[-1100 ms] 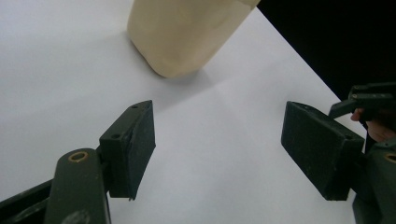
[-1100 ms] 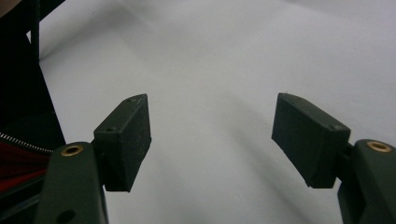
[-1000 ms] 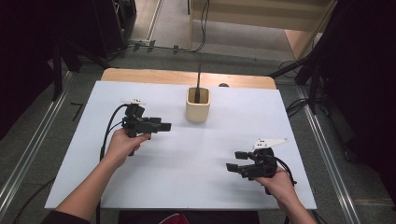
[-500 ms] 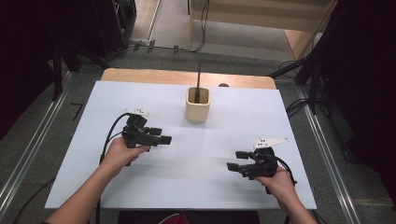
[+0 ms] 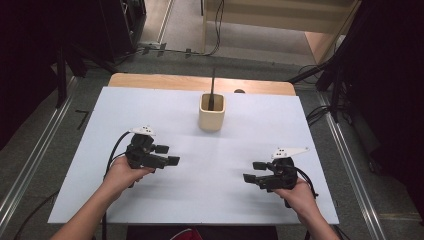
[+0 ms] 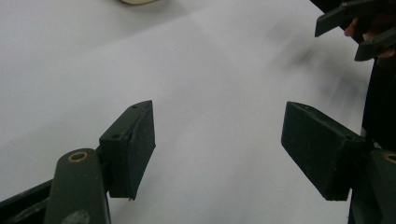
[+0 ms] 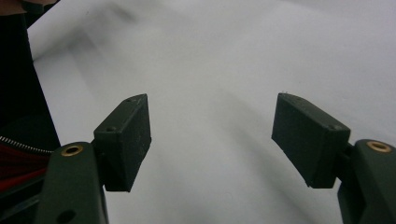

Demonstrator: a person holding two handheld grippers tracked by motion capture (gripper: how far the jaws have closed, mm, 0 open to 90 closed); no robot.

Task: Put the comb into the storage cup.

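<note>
White sheet over the whole worktop point(image 5: 150, 105), and honestly not much on it: just a cream cup point(image 5: 212, 114) sitting toward the far edge, roughly centred, with a thin dark stick point(image 5: 212, 90) standing up out of it. Could be a pen or a brush, too small to call from the high view.

Left gripper point(image 5: 167, 155) is low over the sheet on the near left, jaws spread wide with nothing between them. Right gripper point(image 5: 254, 171) is on the near right, also spread and empty. Both point inward at each other, and the cup is well apart from either one, off beyond them.

What could go wrong from here, as I see it: the cup looks light and the stick rises well above the rim. If a gripper comes in sideways and clips the stick on the way, it'll lever the cup over or drag it across the slick sheet. Pinching the stick off-centre could tip the cup too. Also both trailing cables sit near the hands, so a wide swing might snag one.
</note>
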